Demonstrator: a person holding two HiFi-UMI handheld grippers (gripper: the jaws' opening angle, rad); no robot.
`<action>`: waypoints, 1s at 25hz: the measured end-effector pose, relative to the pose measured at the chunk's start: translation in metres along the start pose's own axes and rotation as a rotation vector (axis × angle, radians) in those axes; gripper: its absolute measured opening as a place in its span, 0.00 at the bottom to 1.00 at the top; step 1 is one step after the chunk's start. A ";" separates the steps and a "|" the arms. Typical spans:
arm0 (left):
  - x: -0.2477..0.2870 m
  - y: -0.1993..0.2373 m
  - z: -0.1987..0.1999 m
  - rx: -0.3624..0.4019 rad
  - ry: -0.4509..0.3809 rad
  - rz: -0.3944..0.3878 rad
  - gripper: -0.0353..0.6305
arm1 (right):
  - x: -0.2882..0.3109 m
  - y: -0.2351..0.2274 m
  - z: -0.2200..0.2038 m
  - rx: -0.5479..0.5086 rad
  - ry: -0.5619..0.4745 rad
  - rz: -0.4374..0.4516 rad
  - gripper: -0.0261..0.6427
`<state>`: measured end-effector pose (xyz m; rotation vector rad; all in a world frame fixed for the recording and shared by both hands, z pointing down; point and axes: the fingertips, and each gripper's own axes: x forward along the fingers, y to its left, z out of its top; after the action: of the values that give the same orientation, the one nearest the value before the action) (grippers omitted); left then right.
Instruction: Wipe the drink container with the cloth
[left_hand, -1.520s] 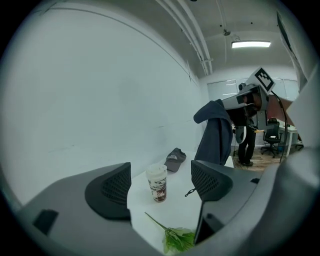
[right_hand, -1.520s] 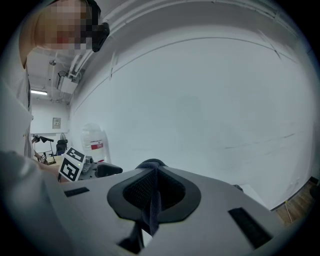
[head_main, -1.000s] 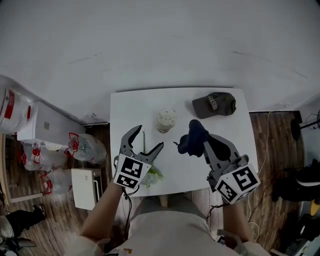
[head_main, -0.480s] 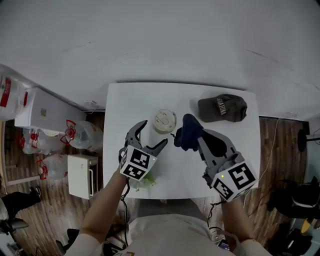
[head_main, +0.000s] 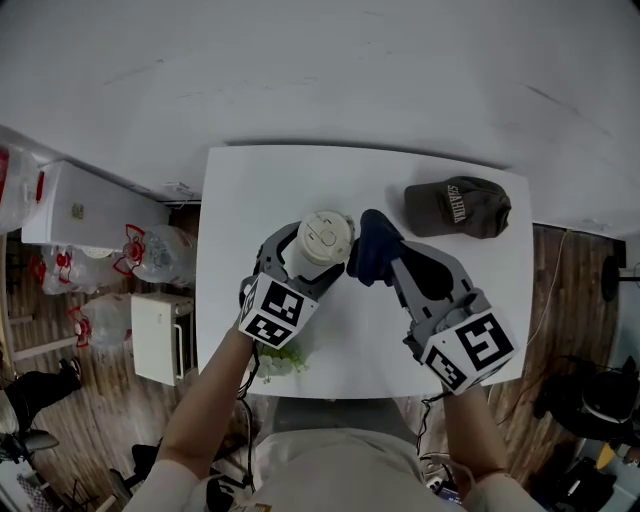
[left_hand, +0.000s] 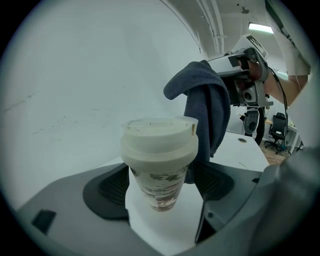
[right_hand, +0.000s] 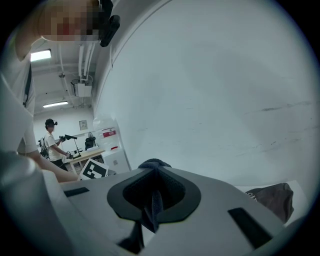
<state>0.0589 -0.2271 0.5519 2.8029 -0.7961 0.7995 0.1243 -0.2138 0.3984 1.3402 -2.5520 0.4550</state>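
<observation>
A white lidded paper cup (head_main: 325, 238) stands on the white table (head_main: 250, 200). My left gripper (head_main: 310, 255) has its jaws spread wide around the cup, one on each side. In the left gripper view the cup (left_hand: 160, 160) fills the gap between the pads, and I see no squeeze on it. My right gripper (head_main: 392, 262) is shut on a dark blue cloth (head_main: 375, 255), which hangs just right of the cup, touching or nearly touching it. That cloth (left_hand: 207, 110) drapes behind the cup in the left gripper view. In the right gripper view it (right_hand: 152, 200) is pinched between the pads.
A dark cap (head_main: 458, 207) lies at the table's back right. Something green and crumpled (head_main: 280, 362) sits at the front edge under my left forearm. A white cabinet and water bottles (head_main: 150, 255) stand on the floor to the left. A person (right_hand: 50, 140) stands far off.
My left gripper has moved forward from beside the cup until its jaws surround it. The right gripper has carried the cloth a little left, up against the cup.
</observation>
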 end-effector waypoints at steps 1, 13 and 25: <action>0.002 0.001 0.000 0.000 -0.002 0.003 0.65 | 0.003 0.000 -0.002 -0.007 0.005 0.008 0.09; 0.004 0.004 0.000 0.025 -0.030 0.002 0.63 | 0.050 0.031 -0.039 -0.151 0.229 0.114 0.09; 0.004 -0.003 0.001 0.044 -0.026 -0.022 0.62 | 0.099 0.048 -0.040 -0.382 0.283 0.084 0.09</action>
<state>0.0641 -0.2267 0.5533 2.8610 -0.7587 0.7878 0.0315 -0.2487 0.4609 0.9626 -2.3154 0.1440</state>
